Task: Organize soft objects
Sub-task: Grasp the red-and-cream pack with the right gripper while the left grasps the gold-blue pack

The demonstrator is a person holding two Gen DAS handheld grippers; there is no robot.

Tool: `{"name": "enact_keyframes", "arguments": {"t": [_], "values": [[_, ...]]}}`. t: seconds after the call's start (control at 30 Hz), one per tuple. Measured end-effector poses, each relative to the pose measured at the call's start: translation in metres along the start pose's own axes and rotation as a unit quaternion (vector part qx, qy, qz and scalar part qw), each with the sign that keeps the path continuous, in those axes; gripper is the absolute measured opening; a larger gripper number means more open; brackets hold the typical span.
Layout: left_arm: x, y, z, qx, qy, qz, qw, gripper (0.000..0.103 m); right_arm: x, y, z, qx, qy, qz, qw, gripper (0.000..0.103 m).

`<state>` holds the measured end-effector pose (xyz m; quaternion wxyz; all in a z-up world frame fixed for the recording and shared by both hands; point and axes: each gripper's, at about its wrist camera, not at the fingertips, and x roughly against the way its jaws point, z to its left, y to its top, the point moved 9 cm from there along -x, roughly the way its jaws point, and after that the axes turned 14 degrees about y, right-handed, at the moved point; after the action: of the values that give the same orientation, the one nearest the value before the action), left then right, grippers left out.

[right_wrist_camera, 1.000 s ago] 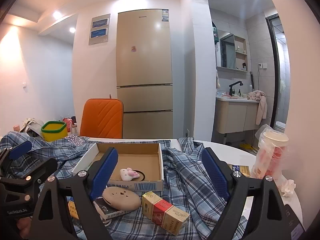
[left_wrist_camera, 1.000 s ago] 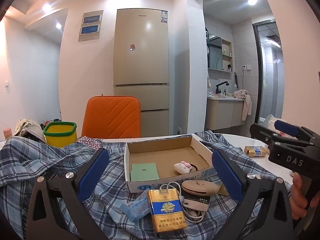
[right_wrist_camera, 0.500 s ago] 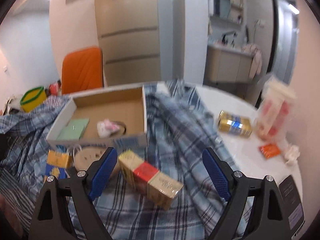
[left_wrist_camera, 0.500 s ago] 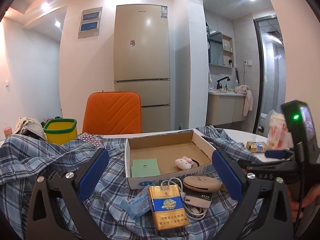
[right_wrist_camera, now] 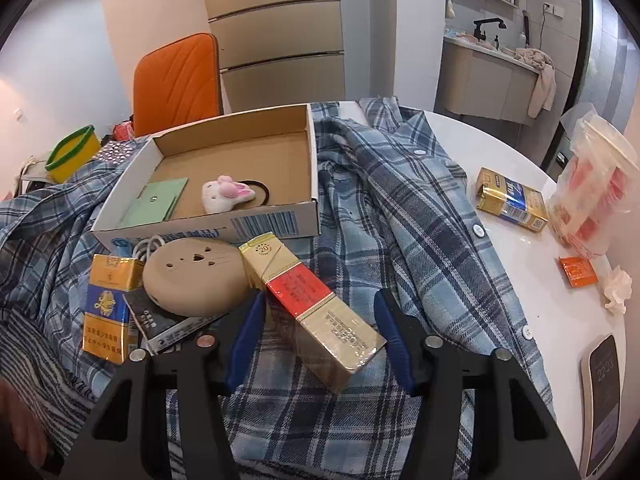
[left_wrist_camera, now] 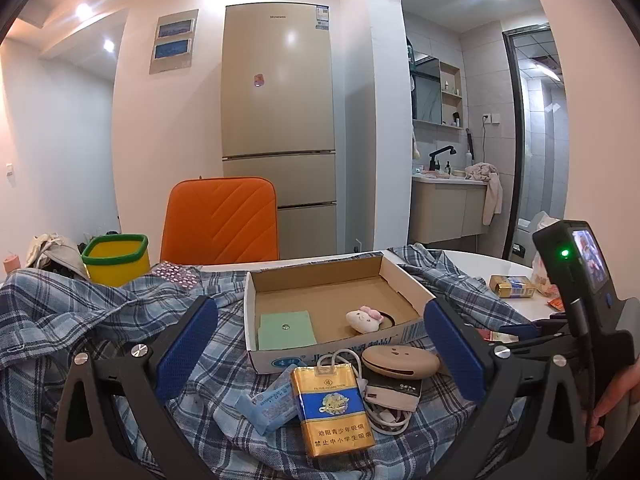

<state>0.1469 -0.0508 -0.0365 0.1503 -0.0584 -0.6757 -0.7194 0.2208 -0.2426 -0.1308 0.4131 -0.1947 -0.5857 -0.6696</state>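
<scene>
On the plaid shirt (right_wrist_camera: 420, 216) at the left, the left gripper (left_wrist_camera: 320, 344) hangs wide and empty by the box (right_wrist_camera: 276, 222). Centre: the red-and-gold pack (right_wrist_camera: 312, 308), light, crushable, film-slick, best pinched across its long sides, points up-left toward the box. The right gripper (right_wrist_camera: 320, 332) has just been closing, pack between but untouched.

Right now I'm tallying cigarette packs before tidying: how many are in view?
3. A gold-and-blue pack on the shirt before the box, a gold-and-red pack between the right tool's fingers, and a gold pack on the bare table. More may hide under the shirt.
</scene>
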Motion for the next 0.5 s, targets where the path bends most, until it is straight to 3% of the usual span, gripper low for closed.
{"name": "enact_keyframes", "arguments": {"t": [0.13,0.2,0.37,0.43,0.5], "values": [[-0.001,-0.001,0.001,0.002,0.001,0.003,1.0,0.103,-0.001,-0.003,0.011,0.002,0.042,0.013,0.999,0.041],[-0.002,-0.001,0.001,0.001,0.002,0.004,1.0,0.103,-0.006,-0.005,0.015,0.004,0.059,0.026,0.998,0.041],[-0.003,-0.002,0.001,0.002,0.003,0.009,1.0,0.103,-0.012,-0.008,0.023,0.032,0.037,0.033,0.998,0.04],[-0.006,-0.003,0.002,0.001,0.006,0.014,0.9999,0.103,-0.015,-0.009,0.022,0.035,0.031,0.039,0.998,0.026],[-0.01,-0.006,0.004,0.001,0.013,0.026,0.9996,0.103,-0.013,-0.008,0.022,0.034,0.033,0.034,0.998,0.025]]}}
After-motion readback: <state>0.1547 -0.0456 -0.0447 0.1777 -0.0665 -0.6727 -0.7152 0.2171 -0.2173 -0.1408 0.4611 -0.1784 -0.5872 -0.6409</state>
